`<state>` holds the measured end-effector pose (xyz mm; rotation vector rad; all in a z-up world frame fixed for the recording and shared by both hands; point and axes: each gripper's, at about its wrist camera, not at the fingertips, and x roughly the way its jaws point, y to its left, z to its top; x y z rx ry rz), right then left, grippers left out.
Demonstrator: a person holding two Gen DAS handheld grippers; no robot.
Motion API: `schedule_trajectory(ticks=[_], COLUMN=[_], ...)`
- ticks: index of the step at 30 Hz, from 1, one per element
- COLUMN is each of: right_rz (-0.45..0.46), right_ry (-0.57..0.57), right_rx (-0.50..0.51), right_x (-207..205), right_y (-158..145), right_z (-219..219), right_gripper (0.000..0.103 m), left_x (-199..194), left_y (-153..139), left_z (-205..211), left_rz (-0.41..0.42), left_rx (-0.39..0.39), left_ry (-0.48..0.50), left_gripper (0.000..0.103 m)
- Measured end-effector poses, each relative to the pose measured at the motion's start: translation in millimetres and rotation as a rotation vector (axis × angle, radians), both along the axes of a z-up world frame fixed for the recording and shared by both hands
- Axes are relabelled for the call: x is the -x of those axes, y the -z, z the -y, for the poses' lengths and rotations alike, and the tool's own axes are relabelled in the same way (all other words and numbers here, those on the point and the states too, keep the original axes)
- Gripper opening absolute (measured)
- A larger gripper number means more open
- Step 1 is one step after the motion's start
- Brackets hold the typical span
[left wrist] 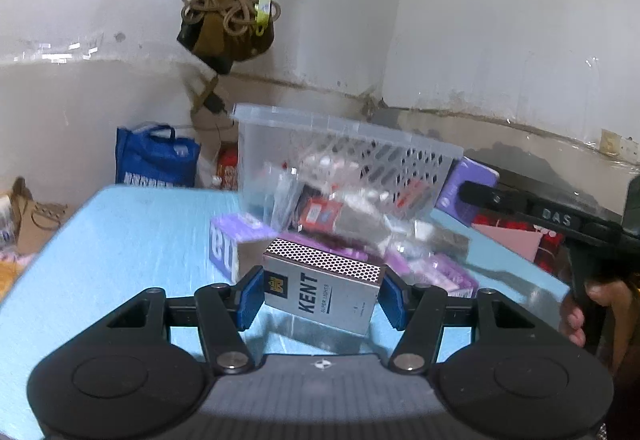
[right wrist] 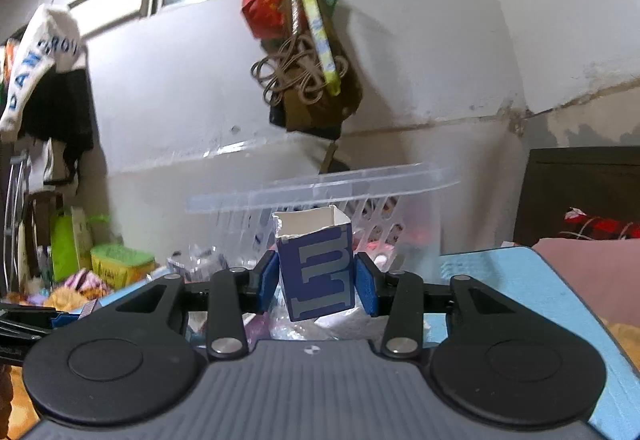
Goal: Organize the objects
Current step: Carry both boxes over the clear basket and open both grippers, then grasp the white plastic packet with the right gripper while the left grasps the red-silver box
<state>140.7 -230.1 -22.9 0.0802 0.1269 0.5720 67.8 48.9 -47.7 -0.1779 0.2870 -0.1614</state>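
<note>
I have something in each hand at this moment. My left gripper [left wrist: 322, 294] is closed on the silver KENT pack [left wrist: 320, 290], its blue pads pressing the pack's two short sides, and the pack sits tilted with the perforated edge turned up and away from me. I cannot tell for certain whether it has cleared the light blue table [left wrist: 120, 240] or still rests a corner on it, though a shadow beneath suggests it is raised. My right gripper [right wrist: 316, 276] is clamped on an open-topped blue box [right wrist: 318, 268] with large pale letters, held upright, its torn white rim facing up. The clear plastic basket [left wrist: 344, 156] stands at twelve o'clock from the left gripper, beyond a loose heap of purple packets [left wrist: 436, 272] and small wrapped items; in the right view its rim crosses just behind the blue box, also at twelve o'clock. A second purple-and-blue box [left wrist: 236, 244] lies at about eleven o'clock of the KENT pack, just beside it. I judge the step in hand to be carrying both picked items toward the basket for sorting. The next move, I think, calls for lifting each one above the basket's rim before moving forward, since the rim looks higher than either grip, then opening over a free spot inside. I would keep the blue box level, and take care that the tilted pack does not slip between the pads.
</note>
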Motion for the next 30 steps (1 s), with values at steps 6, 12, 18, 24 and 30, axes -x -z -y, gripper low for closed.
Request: schedule_trajectory(ticks=[6,12,18,24,30], right_rz=[0.072,-0.010,-0.069,-0.083,-0.164], right_ry=[0.015,-0.028,-0.001,0.037,0.094], right_rx=[0.001,0.027,0.170,0.184,0.161], right_x=[-1,-75,-121,-112,-68], right_y=[-43,-108,-106,-97,-42], right_z=[2,-27,-59,-55,-15], right_gripper=[0.045,0.045,0.064,0.097,0.103], left_x=[-20,-108,-184,-179,-87], left_y=[-68,-142,-133,-116,-76], left_z=[-4,6,13,12,-2], left_rz=[0.135,0.178,0.045,-0.007,0.009], left_rx=[-0.020,-0.046,-0.020,-0.057,-0.021], left_ry=[0.014,0.015,0.002,-0.016,0.046], left_gripper=[0.063,0.063,0.079,0.081,0.084])
